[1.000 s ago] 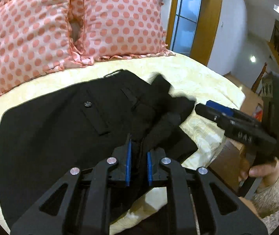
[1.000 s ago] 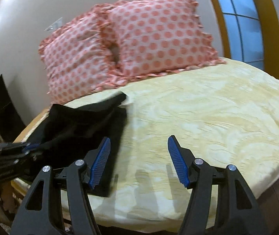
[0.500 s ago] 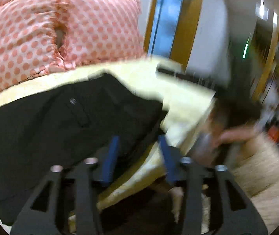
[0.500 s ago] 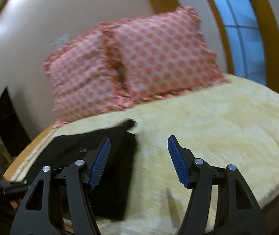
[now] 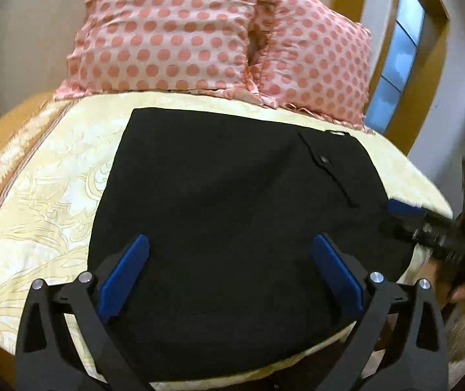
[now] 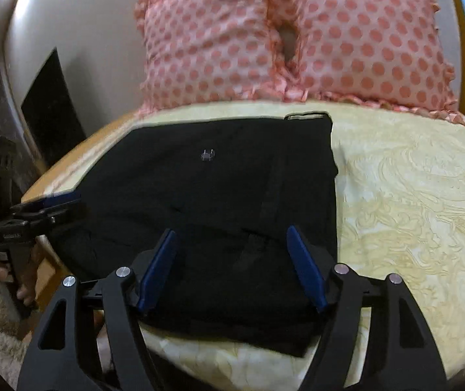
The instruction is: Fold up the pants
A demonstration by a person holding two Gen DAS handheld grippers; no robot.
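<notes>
The black pants (image 5: pixel 232 215) lie folded flat in a rough square on the cream bed, a back pocket with a button (image 5: pixel 325 159) facing up. My left gripper (image 5: pixel 229 260) is open and empty, just above the pants' near part. My right gripper (image 6: pixel 232 257) is open and empty above the near edge of the pants (image 6: pixel 219 202). The right gripper also shows at the right edge of the left wrist view (image 5: pixel 428 228), and the left gripper at the left edge of the right wrist view (image 6: pixel 33 208).
Two pink polka-dot pillows (image 5: pixel 173 32) (image 6: pixel 363 39) lean against the wall at the head of the bed. The cream patterned bedspread (image 6: pixel 412 195) extends to the right of the pants. A window (image 5: pixel 398 55) stands at the far right. The bed's edge is near me.
My left gripper let go of the bunched pants fabric and opened wide. The pants now lie flat and folded. Both grippers have moved over the pants' near edge.
</notes>
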